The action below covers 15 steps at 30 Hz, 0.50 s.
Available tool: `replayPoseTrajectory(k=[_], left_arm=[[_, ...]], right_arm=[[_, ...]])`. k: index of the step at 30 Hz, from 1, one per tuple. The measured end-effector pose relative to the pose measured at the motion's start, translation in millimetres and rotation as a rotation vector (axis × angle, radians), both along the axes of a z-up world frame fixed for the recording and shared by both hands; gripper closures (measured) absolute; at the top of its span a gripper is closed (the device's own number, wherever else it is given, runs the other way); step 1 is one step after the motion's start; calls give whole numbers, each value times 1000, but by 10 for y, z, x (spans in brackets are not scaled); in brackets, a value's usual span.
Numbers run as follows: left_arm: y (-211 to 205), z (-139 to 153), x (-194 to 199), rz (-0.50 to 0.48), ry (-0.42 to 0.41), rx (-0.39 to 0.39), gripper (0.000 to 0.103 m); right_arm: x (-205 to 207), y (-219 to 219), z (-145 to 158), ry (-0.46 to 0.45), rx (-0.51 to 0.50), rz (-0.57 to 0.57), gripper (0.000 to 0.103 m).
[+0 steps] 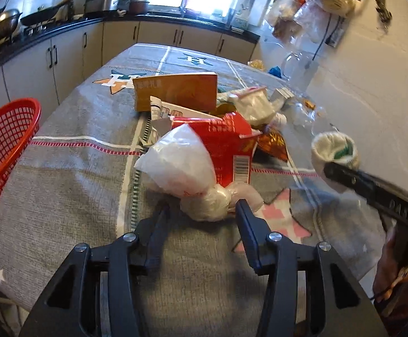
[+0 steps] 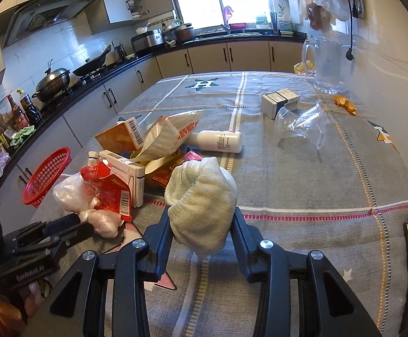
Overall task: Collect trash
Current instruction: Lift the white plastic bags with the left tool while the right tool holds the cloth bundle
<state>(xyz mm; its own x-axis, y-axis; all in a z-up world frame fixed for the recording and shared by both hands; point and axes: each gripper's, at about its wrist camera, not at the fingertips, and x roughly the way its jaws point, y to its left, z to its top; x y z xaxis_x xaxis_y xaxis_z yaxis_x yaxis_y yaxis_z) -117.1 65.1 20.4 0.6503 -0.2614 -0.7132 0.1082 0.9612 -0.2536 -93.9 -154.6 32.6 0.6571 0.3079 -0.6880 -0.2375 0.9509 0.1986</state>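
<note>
My left gripper (image 1: 202,210) is closed around the knotted end of a white plastic bag (image 1: 181,165) that rests on the table by a torn red carton (image 1: 226,146). It also shows in the right wrist view (image 2: 86,224), with the bag (image 2: 74,193) at its tips. My right gripper (image 2: 202,216) is shut on a rolled white cloth bundle (image 2: 201,196), held above the table; in the left wrist view the bundle (image 1: 334,151) sits at the right gripper's fingertips (image 1: 341,172). A red mesh basket (image 1: 4,146) (image 2: 48,177) stands at the table's left edge.
A trash pile holds an orange box (image 1: 175,90), white cartons (image 2: 125,171), a paper bag (image 2: 164,137) and a white bottle (image 2: 220,140). Further right lie small boxes (image 2: 279,101), crumpled clear plastic (image 2: 302,126) and a glass pitcher (image 2: 330,64). Kitchen counters run along the left.
</note>
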Motion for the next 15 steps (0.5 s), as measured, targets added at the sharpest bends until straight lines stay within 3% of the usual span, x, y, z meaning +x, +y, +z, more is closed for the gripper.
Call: replayPoseTrajectory(k=[9,15], left_arm=[[-33,-9,193,29,22,-52,56],[27,11,233,56,32,-101,46]], right_arm=[[19,-41,-47,8,8,3,60],[12,-29,-66,9,9,10,60]])
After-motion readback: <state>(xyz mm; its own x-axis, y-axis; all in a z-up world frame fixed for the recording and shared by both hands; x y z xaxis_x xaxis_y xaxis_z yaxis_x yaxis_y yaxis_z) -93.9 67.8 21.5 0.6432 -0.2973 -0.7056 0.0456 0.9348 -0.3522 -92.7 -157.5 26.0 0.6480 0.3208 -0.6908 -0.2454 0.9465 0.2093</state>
